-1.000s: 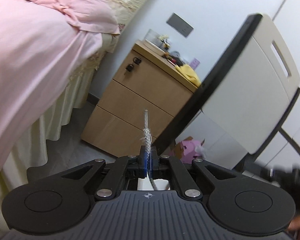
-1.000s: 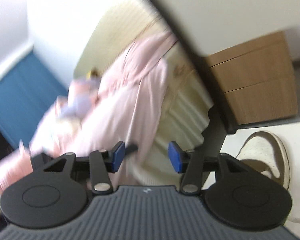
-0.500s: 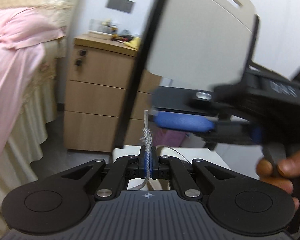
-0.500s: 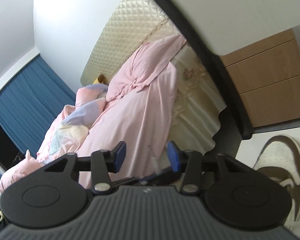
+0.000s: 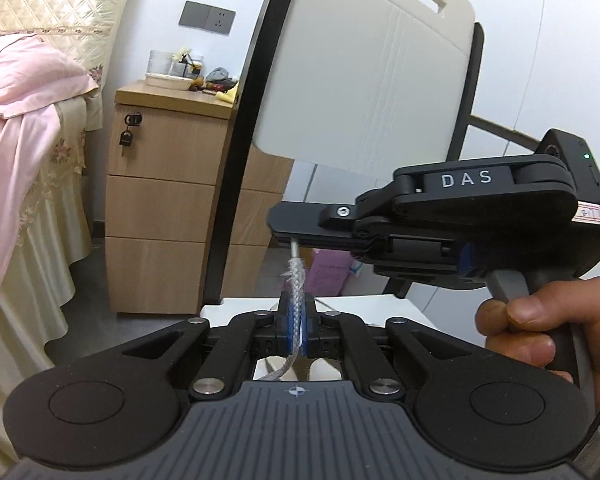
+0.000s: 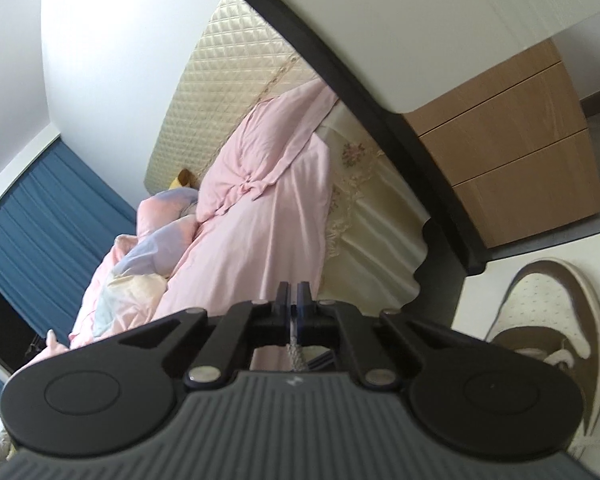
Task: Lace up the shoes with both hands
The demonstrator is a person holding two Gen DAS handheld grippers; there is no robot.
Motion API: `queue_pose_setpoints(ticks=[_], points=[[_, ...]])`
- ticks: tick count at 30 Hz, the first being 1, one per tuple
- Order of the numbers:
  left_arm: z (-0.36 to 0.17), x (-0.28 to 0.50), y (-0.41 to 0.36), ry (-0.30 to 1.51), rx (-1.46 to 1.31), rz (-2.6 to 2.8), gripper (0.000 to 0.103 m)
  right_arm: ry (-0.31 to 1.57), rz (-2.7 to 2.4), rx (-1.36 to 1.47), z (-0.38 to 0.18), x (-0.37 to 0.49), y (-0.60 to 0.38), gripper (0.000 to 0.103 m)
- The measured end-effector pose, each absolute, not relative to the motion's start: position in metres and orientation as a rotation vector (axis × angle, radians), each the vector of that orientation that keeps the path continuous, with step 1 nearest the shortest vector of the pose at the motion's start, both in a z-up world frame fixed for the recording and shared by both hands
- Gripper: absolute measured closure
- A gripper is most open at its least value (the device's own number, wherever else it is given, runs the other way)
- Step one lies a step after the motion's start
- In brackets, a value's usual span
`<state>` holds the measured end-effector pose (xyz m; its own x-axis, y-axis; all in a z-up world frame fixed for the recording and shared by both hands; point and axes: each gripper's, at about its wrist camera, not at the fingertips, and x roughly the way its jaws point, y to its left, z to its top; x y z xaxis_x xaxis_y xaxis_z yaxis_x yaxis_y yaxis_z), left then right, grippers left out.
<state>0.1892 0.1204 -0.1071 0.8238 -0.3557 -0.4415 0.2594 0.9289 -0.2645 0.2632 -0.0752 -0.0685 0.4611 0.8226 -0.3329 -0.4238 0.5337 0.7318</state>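
My left gripper [image 5: 296,304] is shut on a grey-white braided shoelace [image 5: 295,280], whose frayed end and tip stand straight up above the pads. A hand [image 5: 540,336] holds my right gripper [image 5: 284,236], which reaches in from the right, its jaws shut on the lace's tip. In the right wrist view the right gripper [image 6: 293,296] shows its blue pads together with the shoelace [image 6: 296,354] pinched between them. A brown and white shoe [image 6: 548,320] lies on a white surface [image 6: 540,248] at the right. The lace's run to the shoe is hidden.
A white chair back with a black frame [image 5: 360,80] stands close behind the grippers. Left of it are a wooden drawer cabinet [image 5: 160,200] with clutter on top and a bed with a pink cover [image 5: 16,120]. A pink bag [image 5: 328,276] sits on the floor.
The right gripper came in from the right and its jaws shut on the lace's tip. The left gripper rolled toward level and moved sideways, still gripping the lace.
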Motion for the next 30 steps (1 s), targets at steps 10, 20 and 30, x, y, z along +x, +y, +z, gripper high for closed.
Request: queue_pose_setpoints(ticks=[10,20,30], points=[[-0.105,0.188,0.122,0.5,-0.224,-0.327,0.057,0.732,0.747,0.636,-0.075,0.267,-0.086,0.1],[-0.103,0.185,0.129,0.44,-0.251,-0.313,0.081,0.751,0.772,0.66,-0.077,0.267,-0.084,0.1],[-0.104,0.181,0.115,0.437,-0.113,-0.363,0.1,0.741,0.726,0.574,-0.065,0.249,-0.106,0.094]])
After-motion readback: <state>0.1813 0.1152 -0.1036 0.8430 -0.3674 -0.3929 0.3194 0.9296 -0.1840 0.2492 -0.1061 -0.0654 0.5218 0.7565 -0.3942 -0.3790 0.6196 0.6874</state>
